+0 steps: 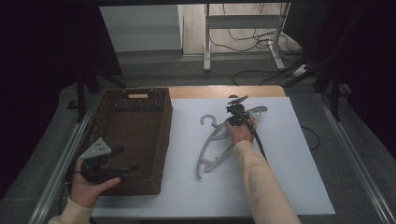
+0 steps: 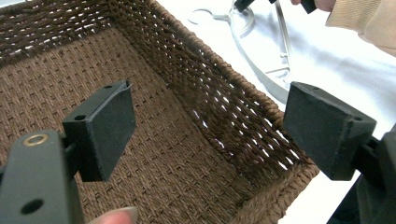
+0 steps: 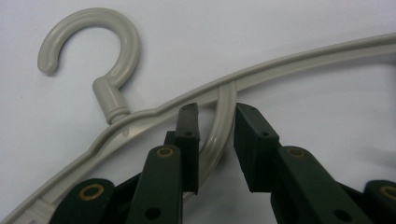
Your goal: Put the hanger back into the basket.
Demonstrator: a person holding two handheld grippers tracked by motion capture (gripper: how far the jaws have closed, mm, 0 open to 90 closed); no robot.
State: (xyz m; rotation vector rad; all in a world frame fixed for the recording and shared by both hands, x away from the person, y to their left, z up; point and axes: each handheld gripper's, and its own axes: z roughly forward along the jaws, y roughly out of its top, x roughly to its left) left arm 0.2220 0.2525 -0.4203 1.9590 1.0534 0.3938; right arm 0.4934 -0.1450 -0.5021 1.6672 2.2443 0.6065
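1. Left tongs (image 2: 210, 126) hang released over the near end of the woven basket (image 1: 164, 140), waiting to receive.
2. Right tongs (image 3: 215, 140) straddle the inner bar of the grey hanger (image 3: 299, 58), which lies flat on the white bench (image 1: 289, 177) beside the basket; whether they clench it I cannot tell.

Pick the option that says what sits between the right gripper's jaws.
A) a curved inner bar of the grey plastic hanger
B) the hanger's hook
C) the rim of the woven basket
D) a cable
A: in the right gripper view, the right gripper straddles a curved inner bar of the grey hanger, below its hook.
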